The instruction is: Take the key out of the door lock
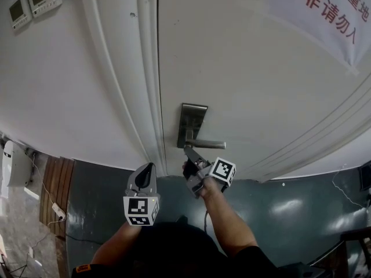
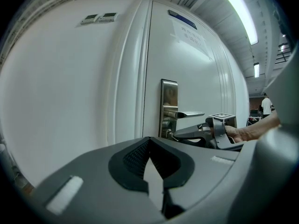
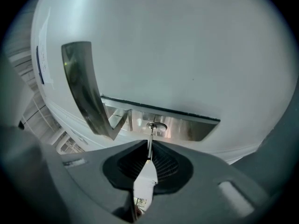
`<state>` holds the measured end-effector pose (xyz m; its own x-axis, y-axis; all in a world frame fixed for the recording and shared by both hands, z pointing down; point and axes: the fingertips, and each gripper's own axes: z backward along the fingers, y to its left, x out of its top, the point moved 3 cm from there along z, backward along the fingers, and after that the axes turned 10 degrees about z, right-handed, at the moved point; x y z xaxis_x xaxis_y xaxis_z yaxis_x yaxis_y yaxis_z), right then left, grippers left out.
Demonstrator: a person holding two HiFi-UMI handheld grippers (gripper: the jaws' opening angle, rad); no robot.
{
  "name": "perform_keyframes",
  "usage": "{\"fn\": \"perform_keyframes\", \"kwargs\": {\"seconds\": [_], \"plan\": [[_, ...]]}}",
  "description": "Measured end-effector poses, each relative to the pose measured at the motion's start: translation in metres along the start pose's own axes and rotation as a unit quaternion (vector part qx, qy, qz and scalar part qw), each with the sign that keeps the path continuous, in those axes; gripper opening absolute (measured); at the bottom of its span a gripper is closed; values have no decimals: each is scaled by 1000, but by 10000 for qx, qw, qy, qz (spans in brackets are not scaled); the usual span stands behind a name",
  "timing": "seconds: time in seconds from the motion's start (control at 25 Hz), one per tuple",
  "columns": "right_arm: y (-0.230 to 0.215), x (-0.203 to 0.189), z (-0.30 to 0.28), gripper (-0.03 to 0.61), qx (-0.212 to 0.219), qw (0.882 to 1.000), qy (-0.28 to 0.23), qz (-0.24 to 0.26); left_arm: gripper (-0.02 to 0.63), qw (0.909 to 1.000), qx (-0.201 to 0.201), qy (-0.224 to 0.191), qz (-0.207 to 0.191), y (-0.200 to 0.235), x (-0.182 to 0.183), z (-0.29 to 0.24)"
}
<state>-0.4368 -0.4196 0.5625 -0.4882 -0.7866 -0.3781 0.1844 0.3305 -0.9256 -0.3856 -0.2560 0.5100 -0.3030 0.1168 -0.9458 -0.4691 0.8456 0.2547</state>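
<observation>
The white door (image 1: pixel 249 68) fills the head view, with its steel lock plate (image 1: pixel 191 123) and lever handle (image 1: pixel 207 144) at centre frame. Just below them the right tool (image 1: pixel 189 151) is clamped on the key (image 3: pixel 150 143), which sits in the cylinder. The pull should go straight back along the blade, grip firm, without twisting or sagging. The left tool (image 1: pixel 146 168), lower left of centre, is all but closed and empty. The key shows as a thin silvery blade, edge-on, its head buried between the pads.

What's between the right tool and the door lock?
The key: in the right gripper view its shaft runs from the right tool straight into the lock.
</observation>
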Motion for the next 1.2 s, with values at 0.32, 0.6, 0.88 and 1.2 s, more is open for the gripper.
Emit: {"fn": "perform_keyframes", "kwargs": {"seconds": [0.32,0.6,0.88,1.2], "plan": [[7,-37,30,15,-59,10000,73,8,18,9995,-303,-13,-56,-2,8,3],[47,-50,56,15,147,9997,-168,99,18,9981,-616,-62,-41,-13,19,10],[83,-68,83,15,245,9980,-578,108,18,9937,-1098,-173,-109,-24,31,33],[108,-128,89,14,9,9939,-1095,107,18,9842,-1762,-61,-162,-2,32,74]]}}
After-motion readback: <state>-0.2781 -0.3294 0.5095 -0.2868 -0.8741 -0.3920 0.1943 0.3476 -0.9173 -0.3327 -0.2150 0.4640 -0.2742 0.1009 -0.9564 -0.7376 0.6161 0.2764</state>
